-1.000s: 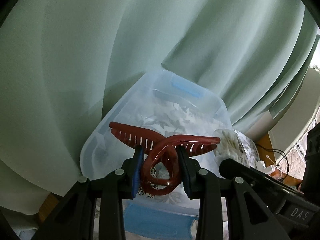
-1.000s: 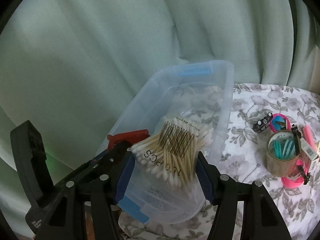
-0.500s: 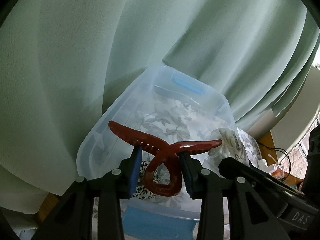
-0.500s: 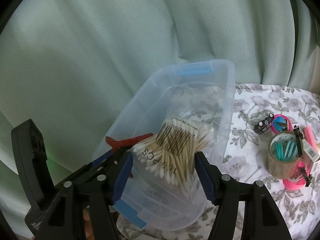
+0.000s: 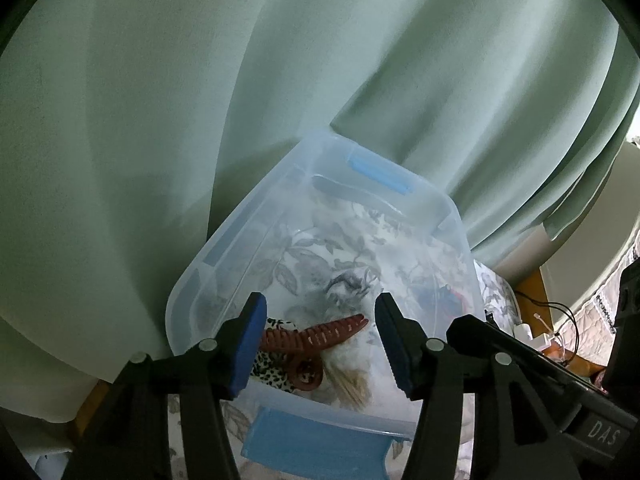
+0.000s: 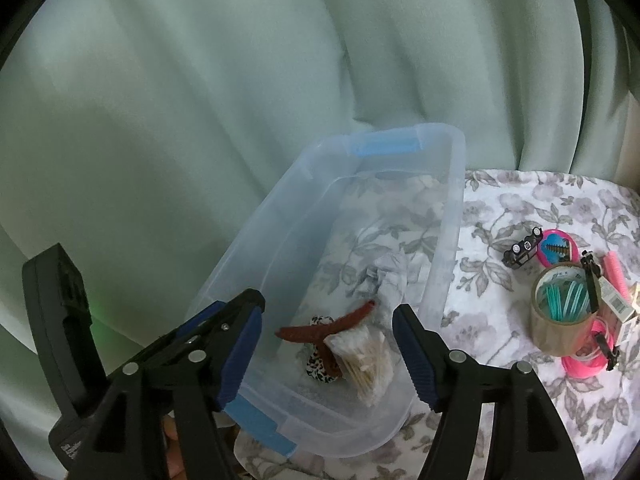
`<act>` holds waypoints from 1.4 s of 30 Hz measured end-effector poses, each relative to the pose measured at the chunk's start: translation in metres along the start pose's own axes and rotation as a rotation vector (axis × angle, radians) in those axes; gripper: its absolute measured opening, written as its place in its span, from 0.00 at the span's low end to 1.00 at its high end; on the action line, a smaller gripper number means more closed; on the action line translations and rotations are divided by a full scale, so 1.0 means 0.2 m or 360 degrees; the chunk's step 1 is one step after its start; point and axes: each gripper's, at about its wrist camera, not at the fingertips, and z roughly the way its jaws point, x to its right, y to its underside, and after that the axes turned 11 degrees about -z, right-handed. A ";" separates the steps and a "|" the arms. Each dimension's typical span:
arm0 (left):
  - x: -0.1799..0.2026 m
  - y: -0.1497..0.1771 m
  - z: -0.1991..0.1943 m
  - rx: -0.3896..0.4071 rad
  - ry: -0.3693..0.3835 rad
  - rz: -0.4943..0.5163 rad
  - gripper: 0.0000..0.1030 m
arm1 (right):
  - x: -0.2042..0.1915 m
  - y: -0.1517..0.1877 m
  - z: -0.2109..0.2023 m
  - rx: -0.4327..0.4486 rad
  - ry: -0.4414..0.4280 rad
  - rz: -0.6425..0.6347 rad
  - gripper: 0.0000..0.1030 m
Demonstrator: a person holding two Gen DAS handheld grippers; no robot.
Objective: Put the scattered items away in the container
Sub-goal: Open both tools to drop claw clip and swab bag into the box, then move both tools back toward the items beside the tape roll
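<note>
My work surface is a floral cloth. The clear bin rests on it at 9 o'clock. A tape roll, pink case and black clip lie at 3 o'clock.

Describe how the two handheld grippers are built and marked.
Both the left gripper and the right gripper have black plastic fingers with round silver rivets and ribbed blue pads at the tips. In the left wrist view, the other tool's black body carries white "DAS" lettering.
</note>
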 end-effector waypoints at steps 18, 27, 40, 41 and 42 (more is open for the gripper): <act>0.19 0.03 -0.21 0.0120 0.0012 0.0115 0.56 | -0.01 0.01 -0.23 0.0129 0.0001 0.0022 0.70; 0.43 0.14 -0.38 0.0219 0.0061 0.0262 0.56 | 0.02 0.06 -0.50 0.0288 0.0006 0.0057 0.70; 0.87 0.36 -0.47 0.0275 0.0196 0.0507 0.56 | 0.31 0.27 -0.91 0.0551 0.0043 0.0295 0.70; 0.90 0.39 -0.46 0.0279 0.0200 0.0531 0.56 | 0.34 0.29 -0.93 0.0573 0.0048 0.0319 0.70; 0.94 0.41 -0.45 0.0283 0.0205 0.0554 0.56 | 0.37 0.30 -0.96 0.0594 0.0054 0.0343 0.70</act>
